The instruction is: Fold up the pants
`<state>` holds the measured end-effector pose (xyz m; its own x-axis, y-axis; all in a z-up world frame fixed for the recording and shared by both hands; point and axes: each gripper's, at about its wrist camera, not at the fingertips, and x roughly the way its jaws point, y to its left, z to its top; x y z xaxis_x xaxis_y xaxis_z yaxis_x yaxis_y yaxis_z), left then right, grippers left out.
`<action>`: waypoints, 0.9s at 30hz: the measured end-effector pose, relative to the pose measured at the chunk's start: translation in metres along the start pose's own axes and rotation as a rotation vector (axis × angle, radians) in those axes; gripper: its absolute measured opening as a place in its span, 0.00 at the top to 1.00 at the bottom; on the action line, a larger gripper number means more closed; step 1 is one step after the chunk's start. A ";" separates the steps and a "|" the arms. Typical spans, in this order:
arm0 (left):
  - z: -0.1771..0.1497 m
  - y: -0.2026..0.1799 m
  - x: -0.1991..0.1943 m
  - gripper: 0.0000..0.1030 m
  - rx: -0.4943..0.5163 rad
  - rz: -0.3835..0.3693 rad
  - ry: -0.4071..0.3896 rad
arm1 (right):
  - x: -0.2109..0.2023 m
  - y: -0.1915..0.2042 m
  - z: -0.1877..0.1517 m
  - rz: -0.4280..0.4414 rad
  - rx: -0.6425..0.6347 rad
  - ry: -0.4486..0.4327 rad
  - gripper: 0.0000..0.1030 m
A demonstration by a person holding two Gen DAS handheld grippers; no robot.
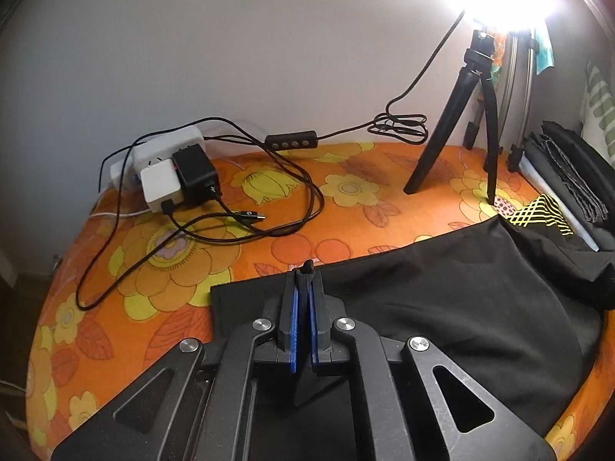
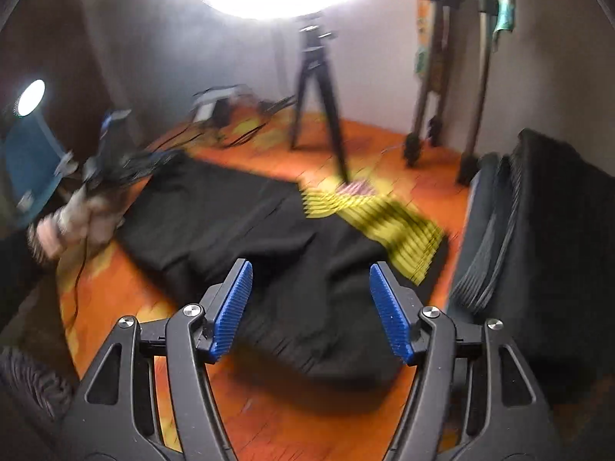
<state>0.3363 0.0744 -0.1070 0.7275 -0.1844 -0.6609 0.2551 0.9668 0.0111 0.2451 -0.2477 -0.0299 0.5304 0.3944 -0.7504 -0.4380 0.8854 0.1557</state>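
Note:
Black pants [image 1: 442,299] lie flat on an orange flowered cover [image 1: 192,269], and a yellow-and-black patterned patch [image 1: 538,211] lies at their far right end. My left gripper [image 1: 303,272] is shut on a fold of the black fabric at the pants' near left edge. In the blurred right wrist view the pants [image 2: 300,269] spread below my right gripper [image 2: 310,267]. It hangs open over their near end, and nothing is between its blue pads [image 2: 234,307]. A hand [image 2: 73,211] holds the left gripper [image 2: 111,153] at the pants' far left end.
A white power strip with chargers [image 1: 173,169] and loose black cables [image 1: 246,215] lie at the back left. A black tripod [image 1: 461,126] under a bright lamp stands behind the pants. Folded dark clothes [image 2: 538,249] are stacked at the right, with more stand legs [image 2: 434,115] behind.

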 end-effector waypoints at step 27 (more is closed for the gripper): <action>0.006 0.009 0.011 0.97 -0.024 0.090 -0.024 | 0.082 -0.063 0.055 -0.452 0.004 0.187 0.93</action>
<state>0.3506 0.0797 -0.1093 0.7622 -0.1007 -0.6395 0.1732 0.9835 0.0516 0.3561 -0.2578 -0.0665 0.5269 -0.0809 -0.8461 -0.1904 0.9589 -0.2103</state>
